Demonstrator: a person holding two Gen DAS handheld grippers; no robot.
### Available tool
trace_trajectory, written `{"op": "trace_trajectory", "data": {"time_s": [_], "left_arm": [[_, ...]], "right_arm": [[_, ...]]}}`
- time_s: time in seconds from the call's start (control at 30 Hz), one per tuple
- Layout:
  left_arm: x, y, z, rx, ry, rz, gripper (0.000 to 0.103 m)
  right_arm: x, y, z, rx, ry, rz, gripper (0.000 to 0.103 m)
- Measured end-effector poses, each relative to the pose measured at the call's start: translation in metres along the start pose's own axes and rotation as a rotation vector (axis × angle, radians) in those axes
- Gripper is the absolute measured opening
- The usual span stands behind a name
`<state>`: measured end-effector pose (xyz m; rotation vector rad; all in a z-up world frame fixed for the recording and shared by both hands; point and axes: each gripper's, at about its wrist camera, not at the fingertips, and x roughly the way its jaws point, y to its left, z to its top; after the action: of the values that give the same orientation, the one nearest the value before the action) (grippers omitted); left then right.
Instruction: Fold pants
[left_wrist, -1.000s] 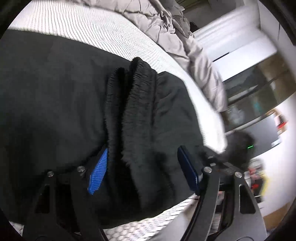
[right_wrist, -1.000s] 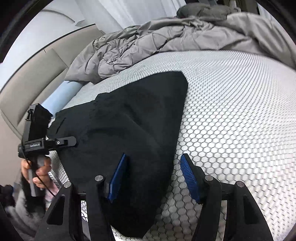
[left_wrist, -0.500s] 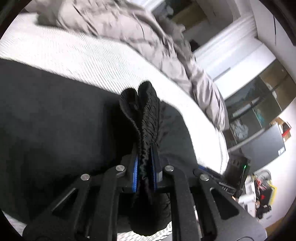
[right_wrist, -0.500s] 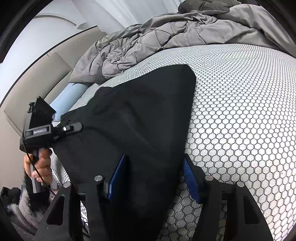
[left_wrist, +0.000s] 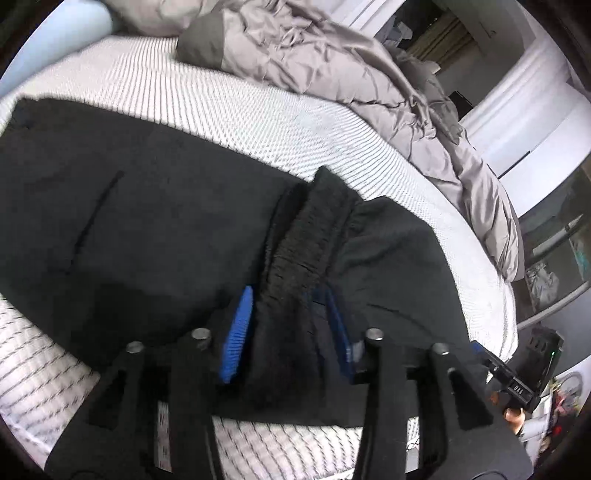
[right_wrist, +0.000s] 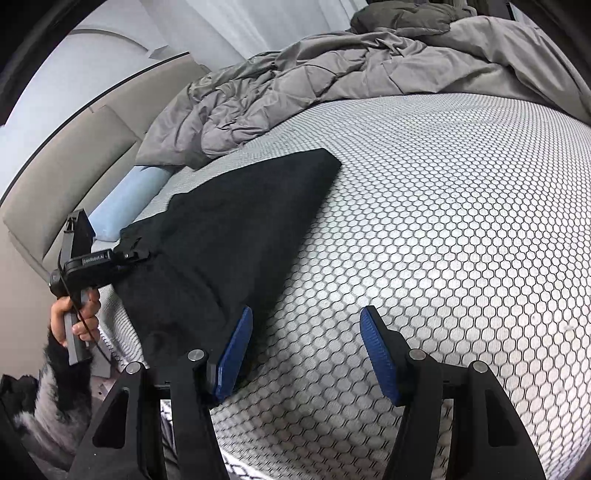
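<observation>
While the pants (left_wrist: 155, 229) lie partly folded, the left gripper (left_wrist: 291, 328) brackets the ribbed waistband (left_wrist: 314, 229) — grip unclear; right gripper (right_wrist: 306, 354) gapes, empty — further folds remain.

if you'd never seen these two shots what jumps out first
The black pants sprawl across the honeycomb-patterned mattress, with a rumpled grey duvet heaped behind. The left gripper straddles their bunched waistband; the right gripper gapes beside the pants.
</observation>
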<state>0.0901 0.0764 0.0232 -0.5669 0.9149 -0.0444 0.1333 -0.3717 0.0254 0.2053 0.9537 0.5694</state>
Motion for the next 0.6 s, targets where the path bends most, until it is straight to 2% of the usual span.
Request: {"op": "trace_trajectory", "data": {"time_s": [0.17,0.3,0.4,0.57,0.6], "left_arm": [[-0.036,-0.036,-0.002,0.095,-0.048,0.049,0.044],[-0.048,-0.066,-0.006,0.141,-0.077,0.008,0.053],[-0.039,-0.083,-0.021,0.2,-0.047,-0.059,0.055],[0.002,-0.089,-0.047,0.301,0.032,-0.036,0.055],[0.013,-0.084,-0.052,0.308,0.052,-0.009,0.055]], "right_arm": [[-0.017,0.007,-0.008,0.021,-0.032,0.1,0.062],[-0.027,0.029,-0.02,-0.064,-0.042,0.136,0.062],[-0.034,0.037,-0.034,-0.105,-0.045,0.126,0.062],[-0.01,0.061,-0.041,-0.181,0.025,0.012,0.062],[-0.006,0.062,-0.041,-0.175,0.023,0.006,0.056]]}}
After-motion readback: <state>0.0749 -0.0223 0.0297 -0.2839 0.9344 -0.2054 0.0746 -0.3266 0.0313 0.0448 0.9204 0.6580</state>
